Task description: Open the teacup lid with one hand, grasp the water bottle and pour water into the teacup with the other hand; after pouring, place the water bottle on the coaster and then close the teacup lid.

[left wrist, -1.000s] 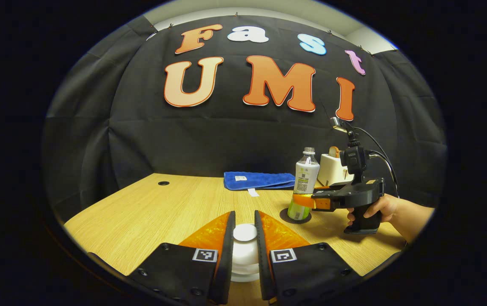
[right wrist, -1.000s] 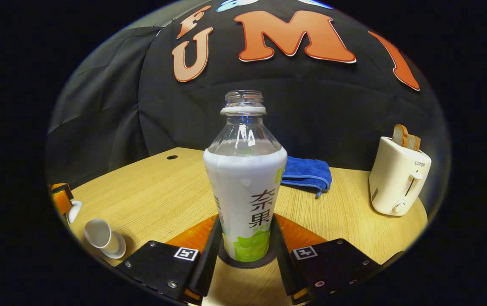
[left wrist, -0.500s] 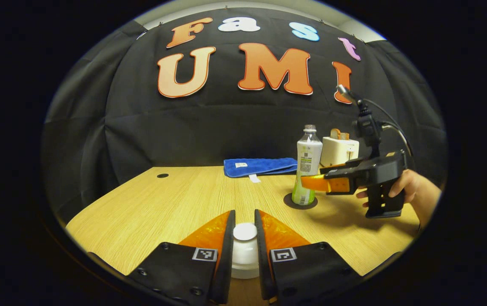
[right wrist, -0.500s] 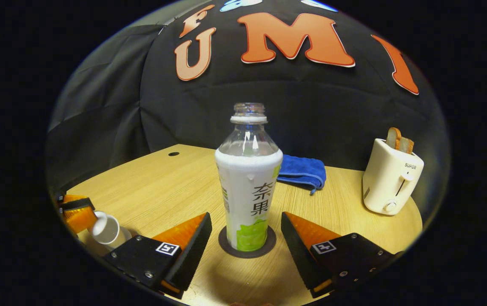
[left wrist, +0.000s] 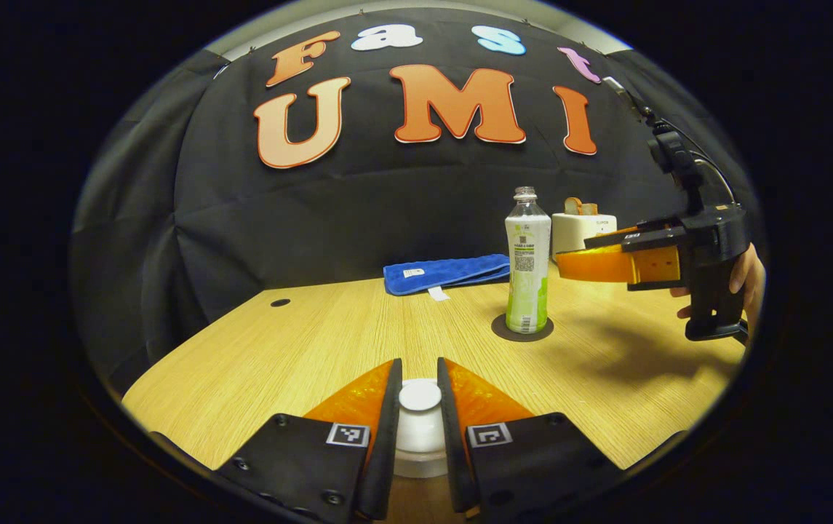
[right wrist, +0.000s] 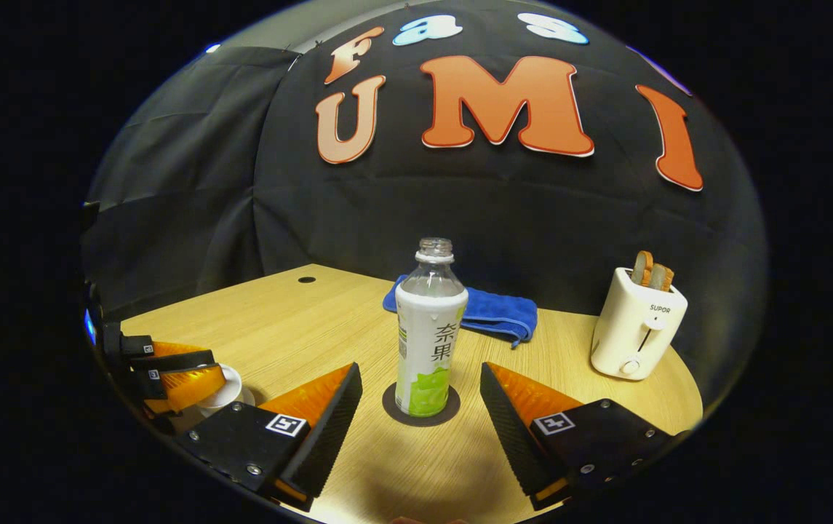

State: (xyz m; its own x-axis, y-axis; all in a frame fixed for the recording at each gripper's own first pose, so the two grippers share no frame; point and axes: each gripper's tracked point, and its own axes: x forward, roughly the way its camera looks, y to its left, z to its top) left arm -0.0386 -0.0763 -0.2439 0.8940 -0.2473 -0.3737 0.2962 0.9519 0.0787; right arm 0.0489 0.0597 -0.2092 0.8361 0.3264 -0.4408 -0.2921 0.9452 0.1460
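Note:
The clear water bottle (left wrist: 527,255) (right wrist: 431,327), uncapped with a white and green label, stands upright on the dark round coaster (left wrist: 543,331) (right wrist: 420,421). My right gripper (right wrist: 419,367) (left wrist: 565,260) is open and well back from the bottle, its fingers spread wide to either side. My left gripper (left wrist: 418,364) (right wrist: 216,378) is shut on the knob of the white teacup lid (left wrist: 420,397) (right wrist: 230,380). The lid sits on or just above the white teacup (left wrist: 420,462); I cannot tell if they touch. A white saucer (right wrist: 243,399) lies under the cup.
A folded blue towel (left wrist: 445,271) (right wrist: 496,313) lies at the table's back edge. A cream toaster (left wrist: 580,227) (right wrist: 634,331) with bread slices stands back right. A hand (left wrist: 747,273) holds the right gripper. A cable hole (left wrist: 280,302) marks the wooden table's far left.
The right gripper opened, let go of the bottle on the coaster and drew back. The left gripper brought the lid down over the teacup.

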